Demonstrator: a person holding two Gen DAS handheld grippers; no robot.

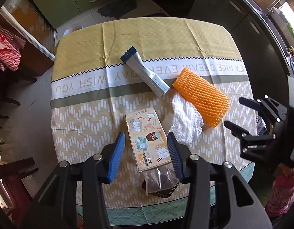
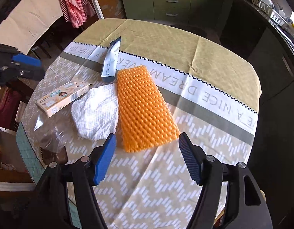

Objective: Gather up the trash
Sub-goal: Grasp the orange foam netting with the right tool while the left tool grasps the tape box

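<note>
Orange foam net [image 2: 145,108] lies on the table [image 2: 213,53], just beyond the open, empty right gripper [image 2: 147,158]; lower straight and pinch its near edge. The left gripper [image 1: 147,152], open too, straddles the tape box [image 1: 147,139].

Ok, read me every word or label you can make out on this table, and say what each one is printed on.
"INVISIBLE TAPE": on the cardboard box.
"WISH YOU", "A NICE DREAM": upside down, on the tablecloth band.
Silver wrapper: small print, unreadable.
Box's Chinese characters and barcode: too small.
</note>
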